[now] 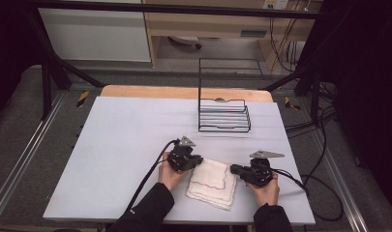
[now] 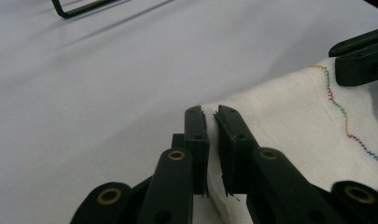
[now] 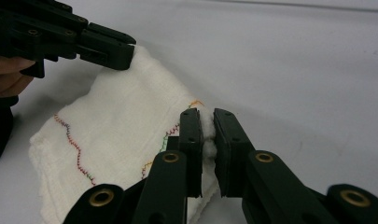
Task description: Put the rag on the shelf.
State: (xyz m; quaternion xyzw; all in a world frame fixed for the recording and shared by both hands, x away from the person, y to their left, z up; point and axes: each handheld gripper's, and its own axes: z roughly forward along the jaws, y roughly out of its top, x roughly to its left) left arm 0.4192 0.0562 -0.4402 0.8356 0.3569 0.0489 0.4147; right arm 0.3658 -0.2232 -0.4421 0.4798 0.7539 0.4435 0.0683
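Pinching the cloth (image 1: 212,183) at two corners, I have both claws clenched on fabric: my left claw (image 2: 211,112) bites the corner on its side, my right claw (image 3: 208,113) the corner on its side, white weave bunched between each pair of jaws. The cloth lies folded on the tabletop (image 1: 126,140), spread between the two claws, so it runs rightward from my left claw (image 1: 196,162) and leftward from my right claw (image 1: 234,169). Its long axis, as I judge it from the high view, runs from the held edge back toward me, and the gripped edge is the far one. Coloured zigzag stitching (image 3: 72,144) wanders across the top layer, passing close to my right claw.

Neither hand is nearer; each already holds its own corner, and the cloth's free bulk hangs back toward my forearms. Whatever comes next, I judge it turns on that: the held edge spans the gap between the claws, so they must travel together or the cloth skews.

Beyond both claws, well apart from the cloth, stands a wire rack (image 1: 224,116); I see nothing lying in it.
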